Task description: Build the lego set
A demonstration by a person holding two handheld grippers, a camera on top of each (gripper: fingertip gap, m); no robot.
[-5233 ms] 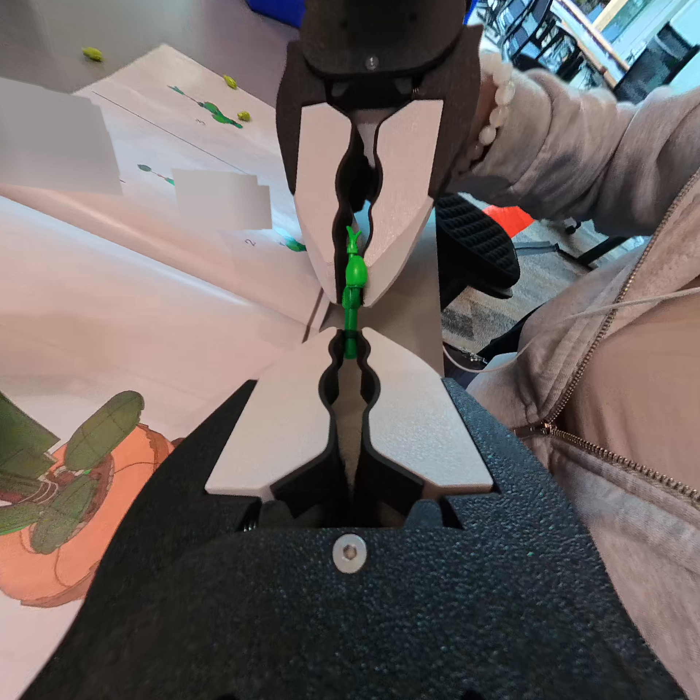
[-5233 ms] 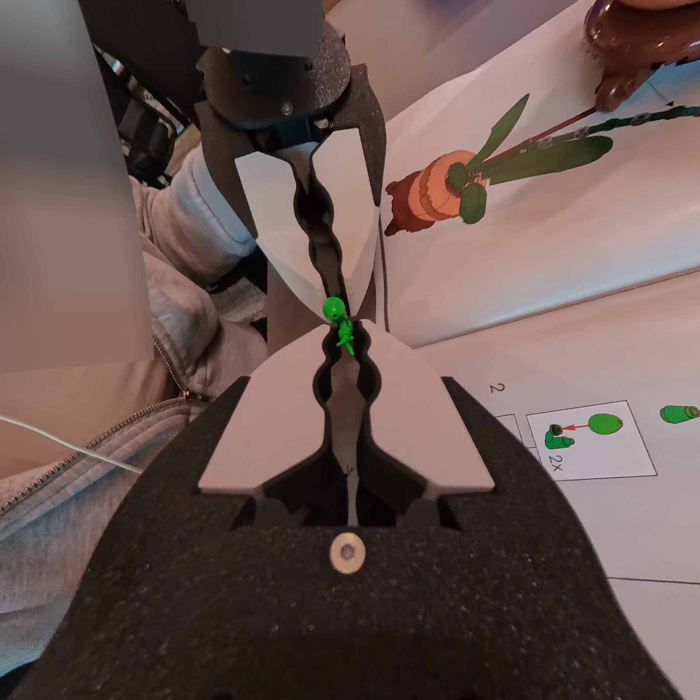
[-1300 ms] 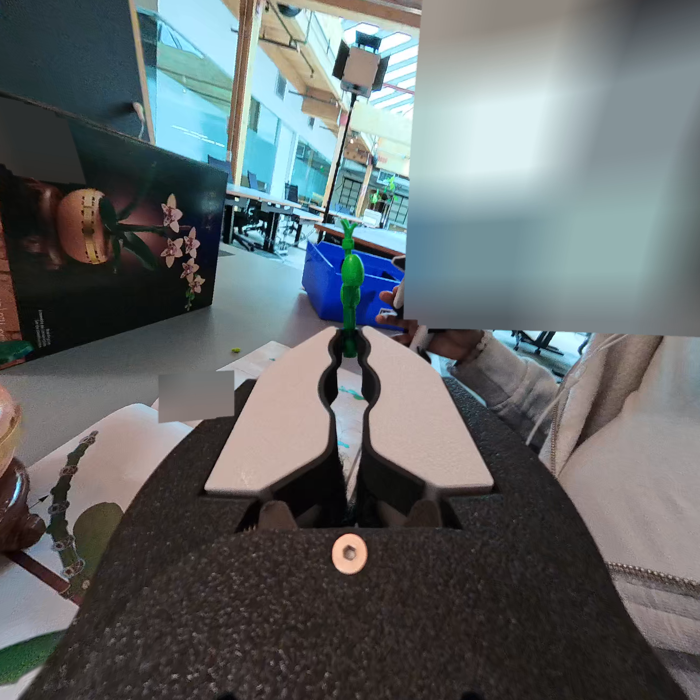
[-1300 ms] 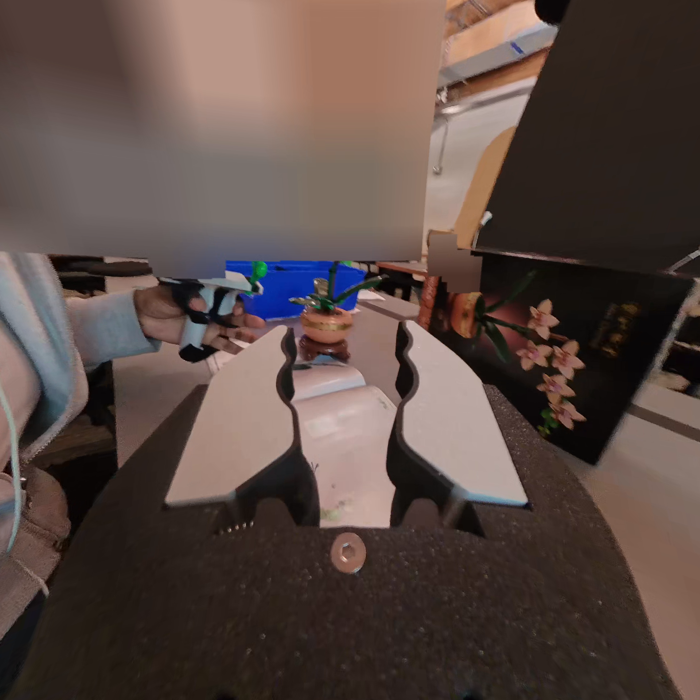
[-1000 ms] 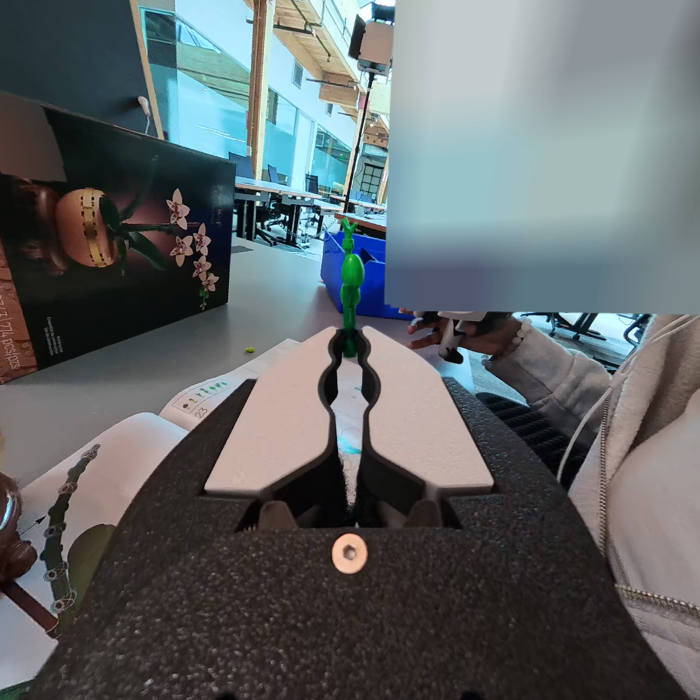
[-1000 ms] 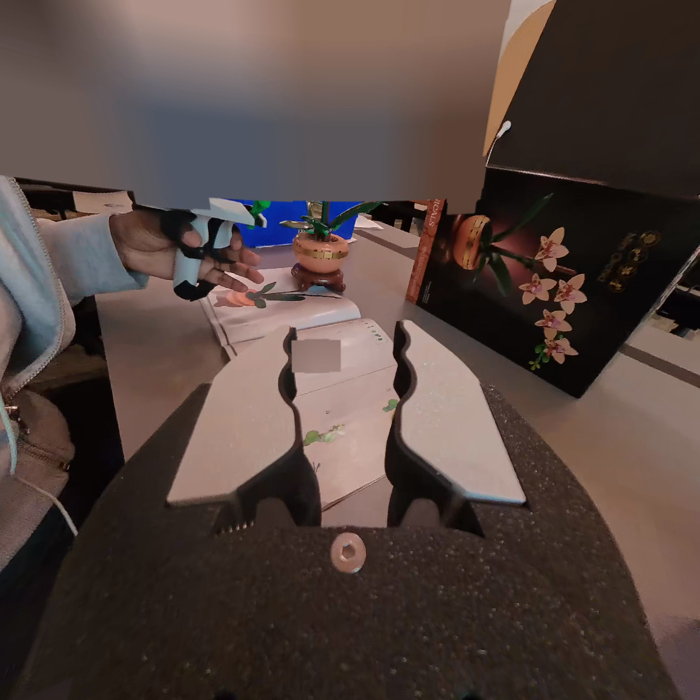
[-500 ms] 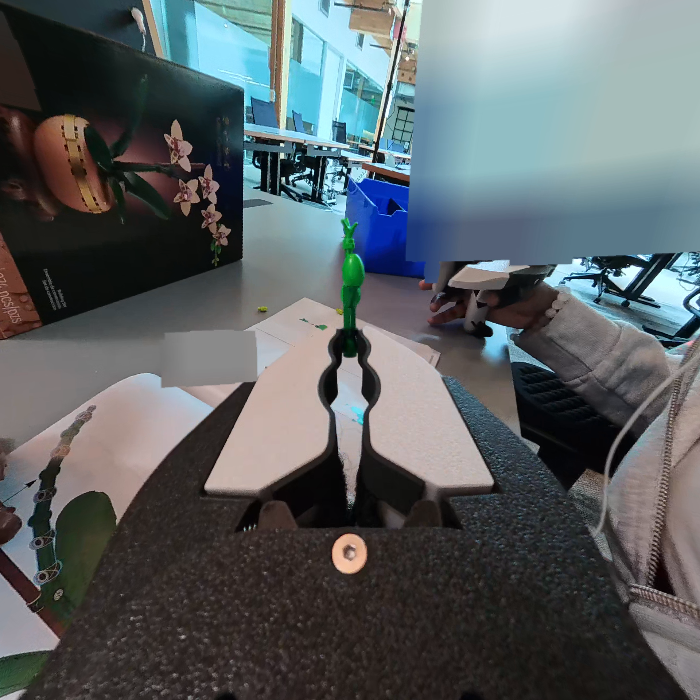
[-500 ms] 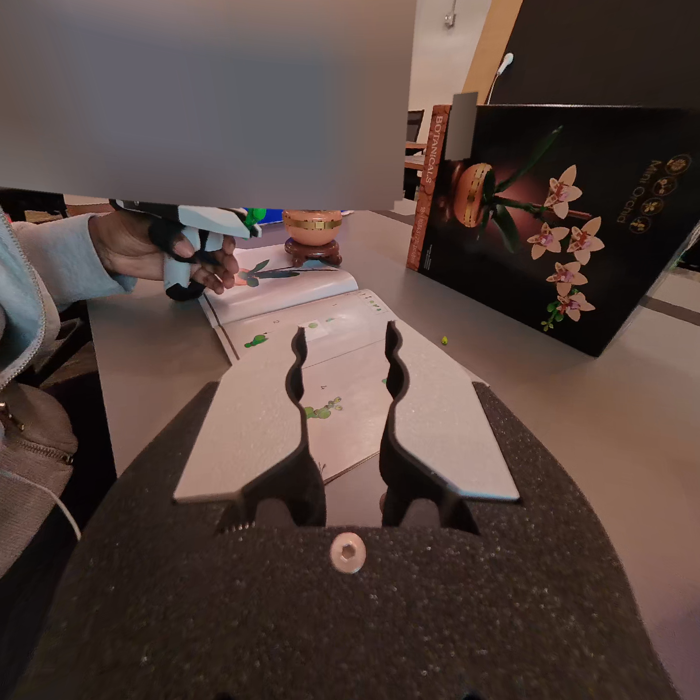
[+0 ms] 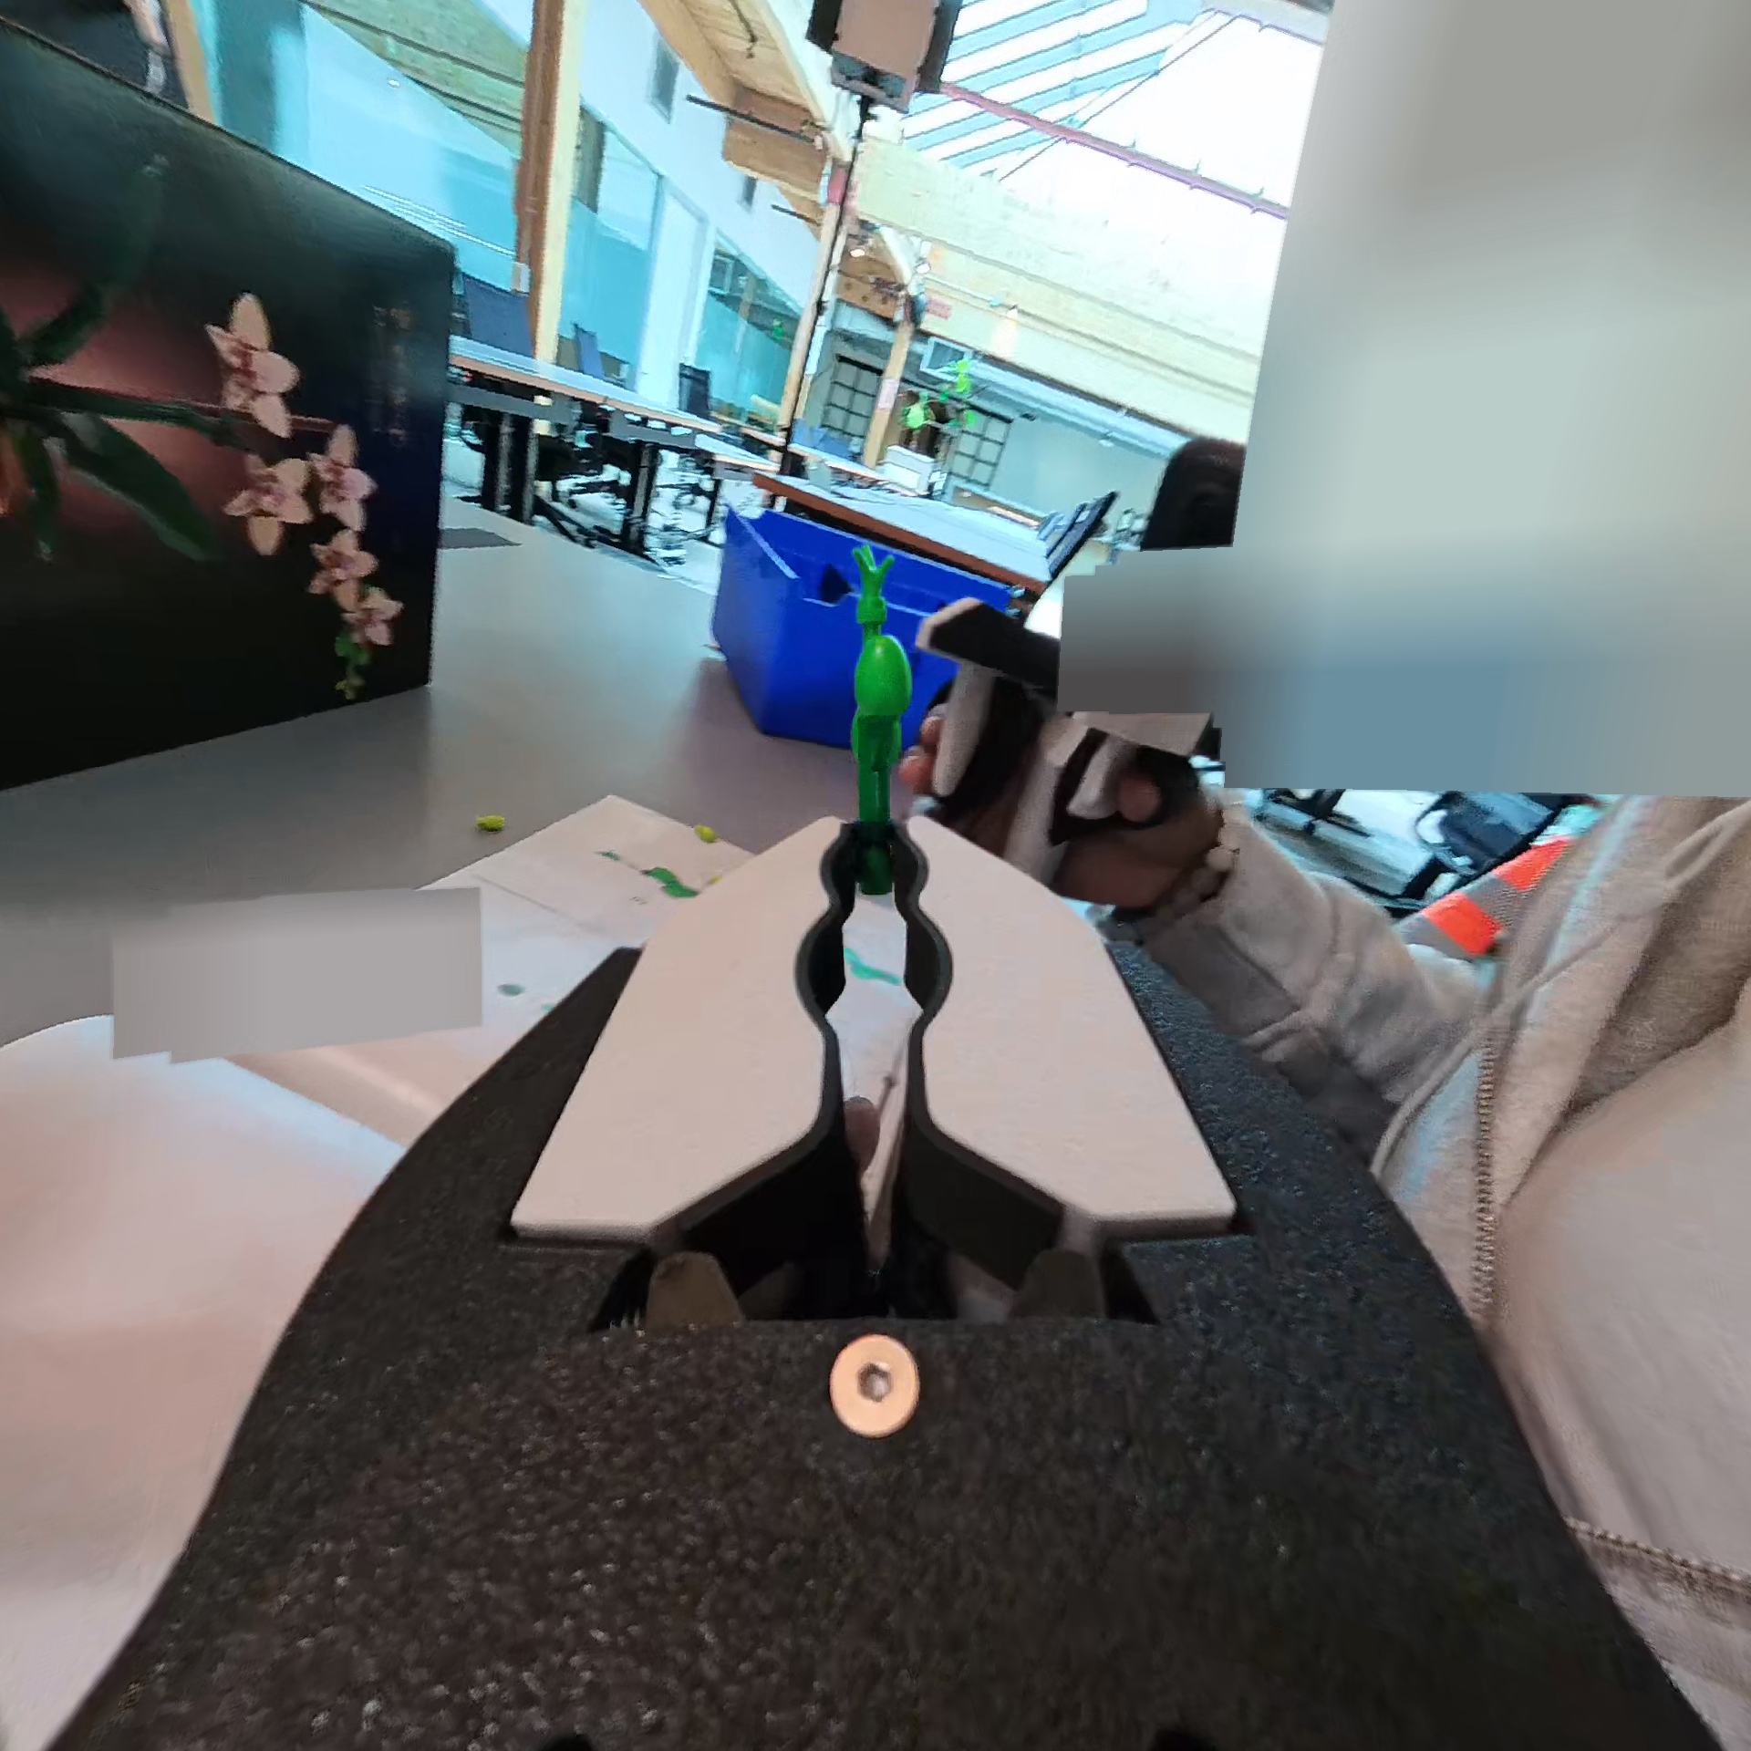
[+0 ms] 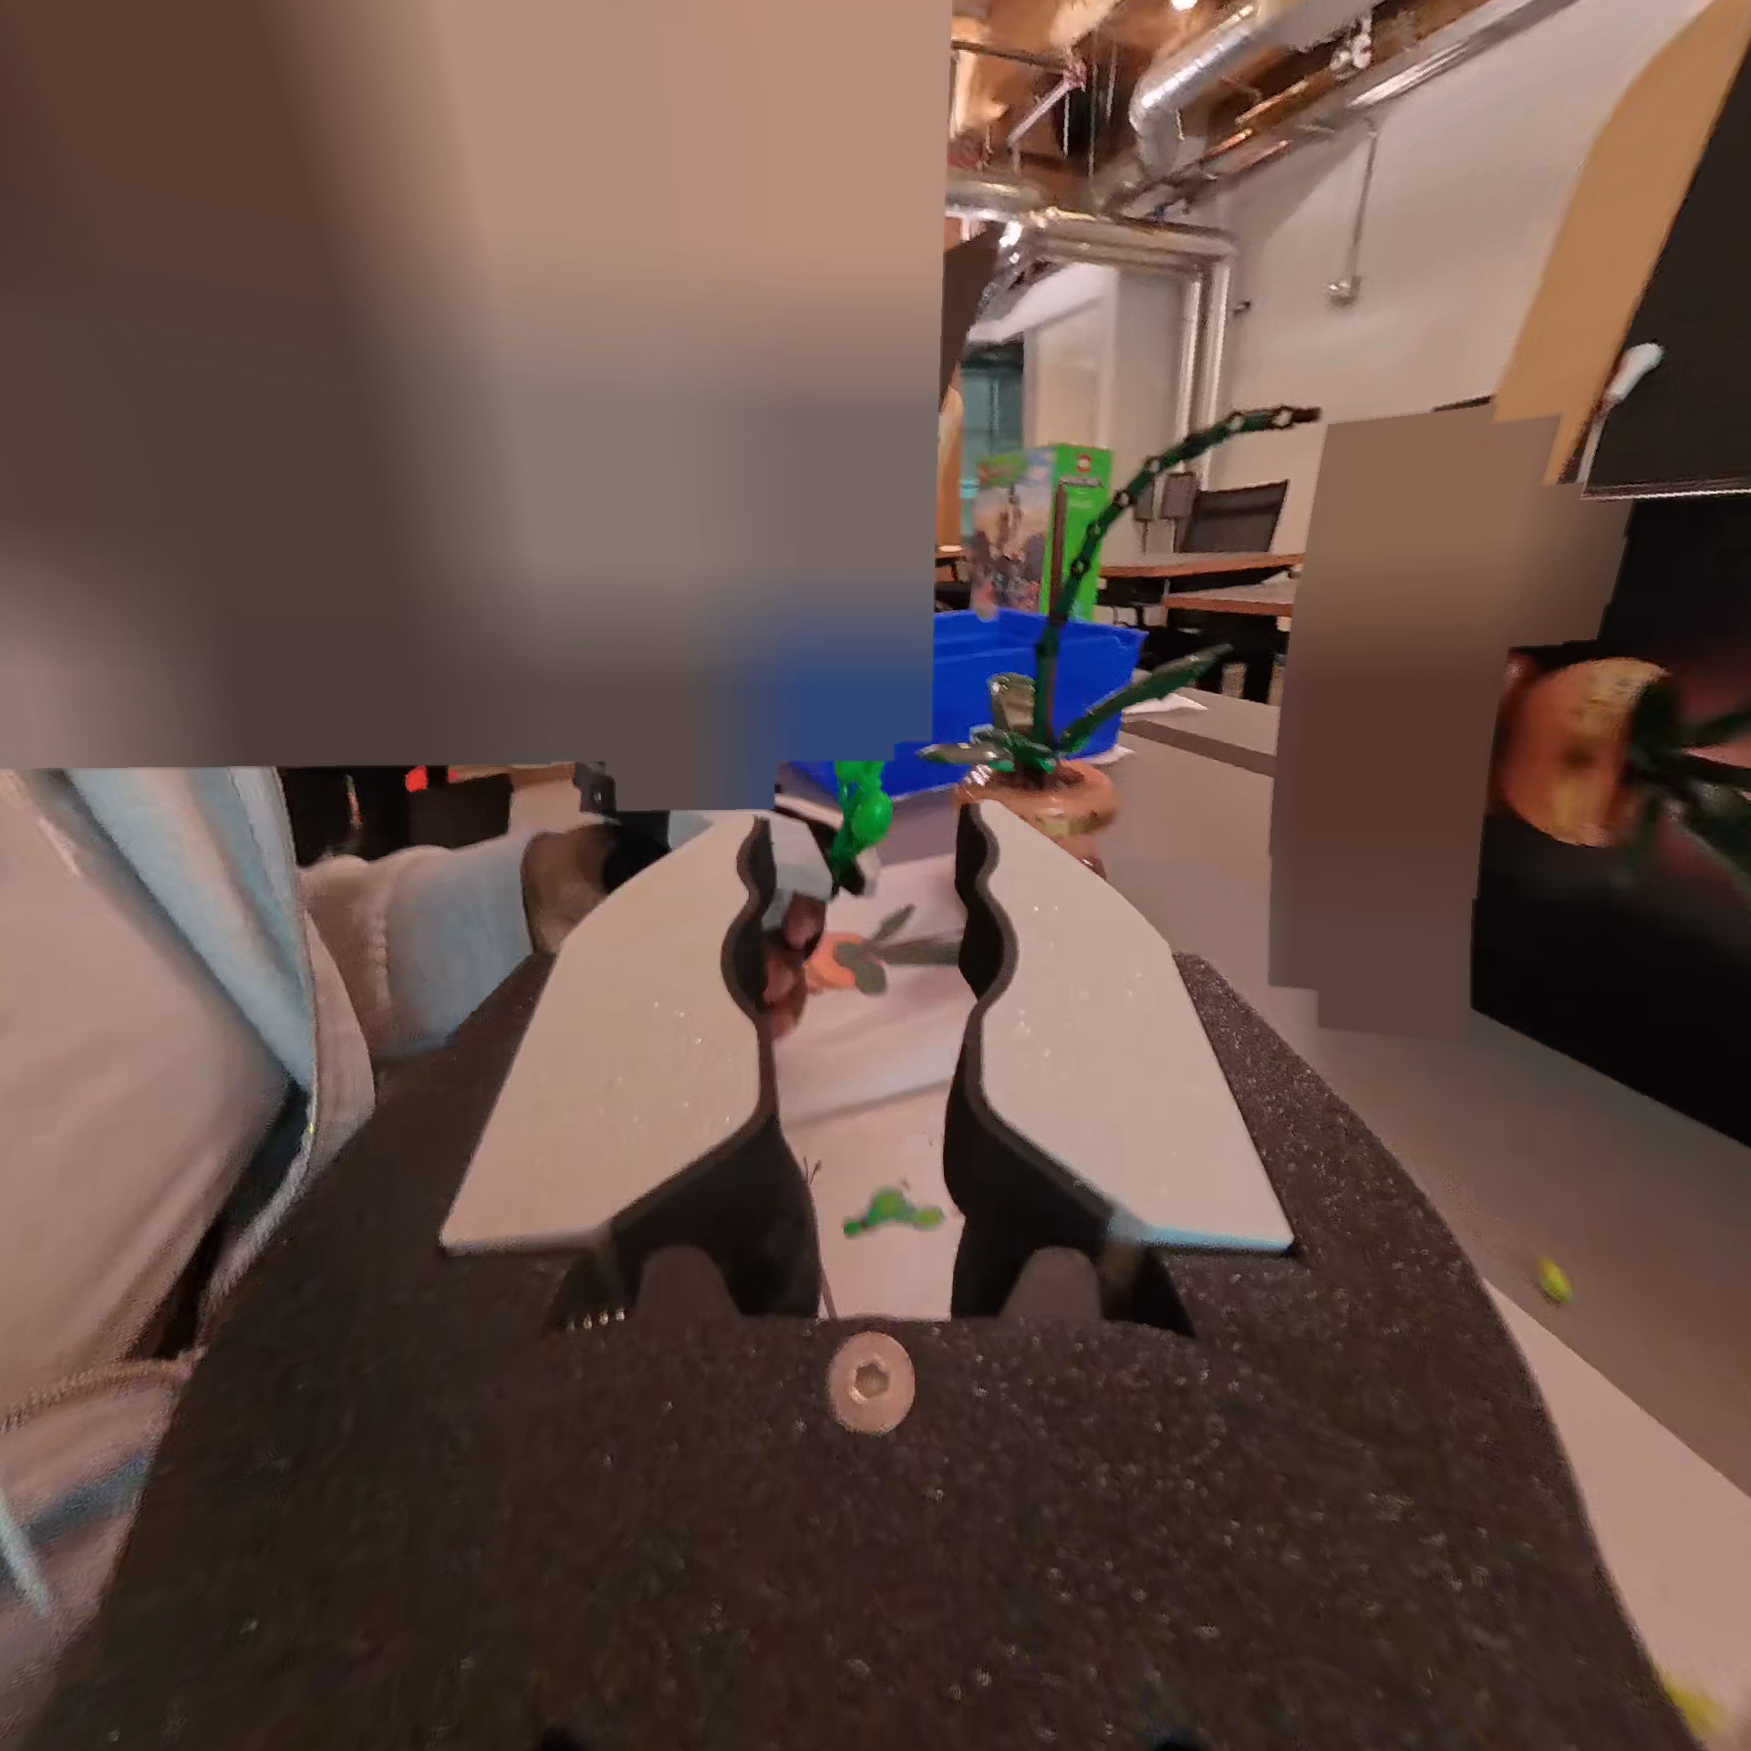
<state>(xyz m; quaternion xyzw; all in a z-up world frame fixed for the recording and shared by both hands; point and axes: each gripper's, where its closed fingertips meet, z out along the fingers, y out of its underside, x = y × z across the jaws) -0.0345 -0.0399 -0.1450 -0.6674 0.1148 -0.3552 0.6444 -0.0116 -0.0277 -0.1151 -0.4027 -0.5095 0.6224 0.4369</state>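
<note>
At the far left of the left wrist view stands a dark box printed with pale pink flowers, upright on the grey table. In front of it lies an open white booklet with green drawings, and two small yellow-green bits sit on the table just beside its far edge. In the middle, the left gripper has its jaws pressed nearly together, pinching the foot of a bright green stem piece at the very tips. The piece stands upright out of the tips: a thin stalk, a knobby joint, an egg-shaped bud above that, and a small forked prong on top. Behind it is a blue bin, and to the right a hand in a pale grey sleeve holds the right gripper, close beside the green piece but apart from it. In the right wrist view, the grey sleeve fills the left side; the right gripper has its jaws spread wide with nothing between them. Through the gap shows the left gripper's hand with the green stem piece, tilted here, over the booklet. Further right stands a potted plant model with dark green leaves and a tall arching stem, then the blue bin behind it, and the dark box at the far right.
</note>
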